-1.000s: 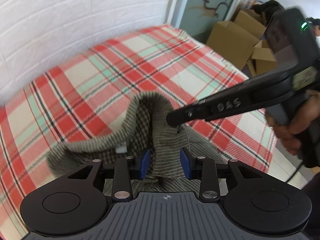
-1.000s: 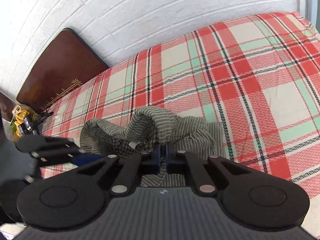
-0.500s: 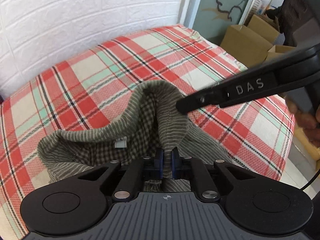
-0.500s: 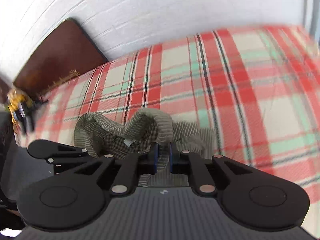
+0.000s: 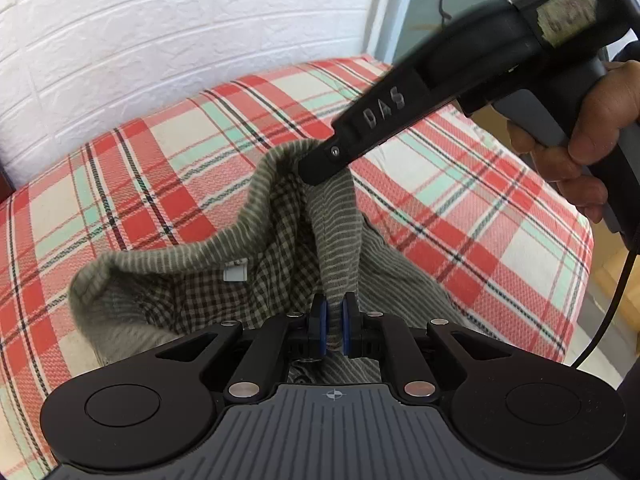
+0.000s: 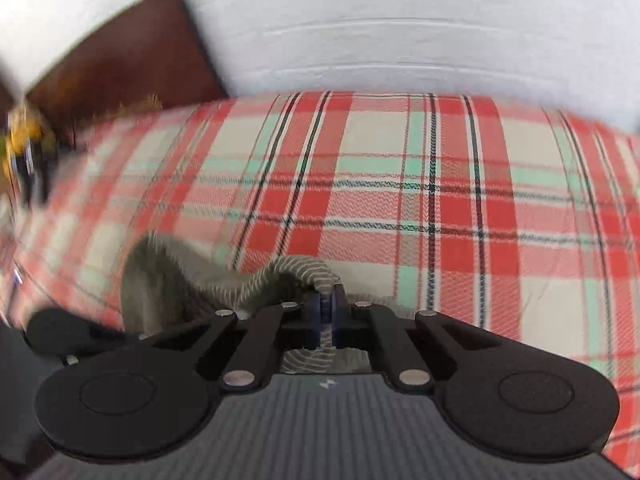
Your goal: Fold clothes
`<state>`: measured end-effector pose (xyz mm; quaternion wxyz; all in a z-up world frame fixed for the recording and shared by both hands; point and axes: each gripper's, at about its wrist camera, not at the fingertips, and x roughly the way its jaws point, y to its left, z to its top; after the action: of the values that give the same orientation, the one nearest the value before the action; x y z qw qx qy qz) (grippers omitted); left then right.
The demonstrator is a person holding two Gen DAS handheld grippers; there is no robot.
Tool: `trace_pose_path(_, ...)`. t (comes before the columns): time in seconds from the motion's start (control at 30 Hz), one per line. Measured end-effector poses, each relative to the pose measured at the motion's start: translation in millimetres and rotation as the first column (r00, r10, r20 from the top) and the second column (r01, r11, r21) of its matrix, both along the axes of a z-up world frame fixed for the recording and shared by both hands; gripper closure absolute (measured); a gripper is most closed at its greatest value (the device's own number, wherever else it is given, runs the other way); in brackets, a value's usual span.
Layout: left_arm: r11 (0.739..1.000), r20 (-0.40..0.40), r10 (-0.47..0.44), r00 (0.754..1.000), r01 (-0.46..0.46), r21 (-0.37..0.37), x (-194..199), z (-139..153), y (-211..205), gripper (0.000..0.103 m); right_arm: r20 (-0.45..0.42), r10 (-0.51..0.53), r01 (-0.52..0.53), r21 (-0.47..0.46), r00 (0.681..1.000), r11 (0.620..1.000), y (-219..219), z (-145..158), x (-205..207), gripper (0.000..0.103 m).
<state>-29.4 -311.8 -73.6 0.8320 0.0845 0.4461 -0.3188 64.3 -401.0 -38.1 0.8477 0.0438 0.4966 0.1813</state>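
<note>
Olive-green striped fabric, a small garment (image 5: 336, 216) with a dark checked lining, lies bunched near the close edge of a bed covered by a red, cream and mint plaid blanket (image 5: 168, 176). One ridge of the cloth is lifted off the blanket and stretched between two tools.

In the left wrist view, the left gripper (image 5: 333, 330) has its blue-padded fingers (image 5: 319, 328) drawn narrow, pinching the near end of that striped ridge. Farther off and slightly right, the right gripper (image 5: 316, 170), a black tool marked with raised letters, comes in from the upper right, and its tip is clamped on the top of the same fold. A person's hand (image 5: 588, 136) grasps its grey handle at the right edge, with a black cable (image 5: 612, 312) trailing below. A small white label (image 5: 235, 271) shows on the checked lining to the left of the ridge.

In the right wrist view, blurred on its left side, the right gripper's pads are pressed nearly together with a thin layer of striped cloth caught between them. The rest of the garment sags away to the left. Beyond the bed stands a white brick-textured wall (image 5: 180, 40), and a dark brown headboard (image 6: 116, 64) rises at the far left.
</note>
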Motion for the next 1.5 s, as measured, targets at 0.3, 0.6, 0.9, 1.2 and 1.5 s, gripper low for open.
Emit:
trace_pose_path(0.3,0.992,-0.041,0.106,0.994,-0.109,-0.062,7.4,0.0,17.8,0.073,-0.051,-0.097,0.097,0.005,0.994,0.995,-8.9,-32.9,8.6,0.098)
trace_pose_path(0.6,0.995,0.076,0.100,0.992,-0.097,-0.033,15.3,53.6,48.7,0.053,-0.029,-0.076,0.076,0.024,0.997,0.997,-17.5,-29.4,-2.8,0.097)
trace_pose_path(0.9,0.960,0.222,-0.132,0.966,0.069,0.271,51.3,40.7,11.4,0.052,0.016,-0.050,0.049,0.061,0.999,0.997,-18.9,-19.1,-10.9,0.096)
trace_pose_path(1.2,0.867,0.158,-0.361,0.919,0.269,0.419,50.4,12.2,-4.6,0.051,0.026,-0.043,0.041,0.070,0.999,0.997,-21.4,-14.4,-12.0,0.096)
trace_pose_path(1.5,0.917,0.117,-0.182,0.976,0.125,0.379,76.2,-6.0,12.7,0.103,0.023,-0.073,0.071,0.043,0.997,0.997,-26.8,-14.8,-11.3,0.098)
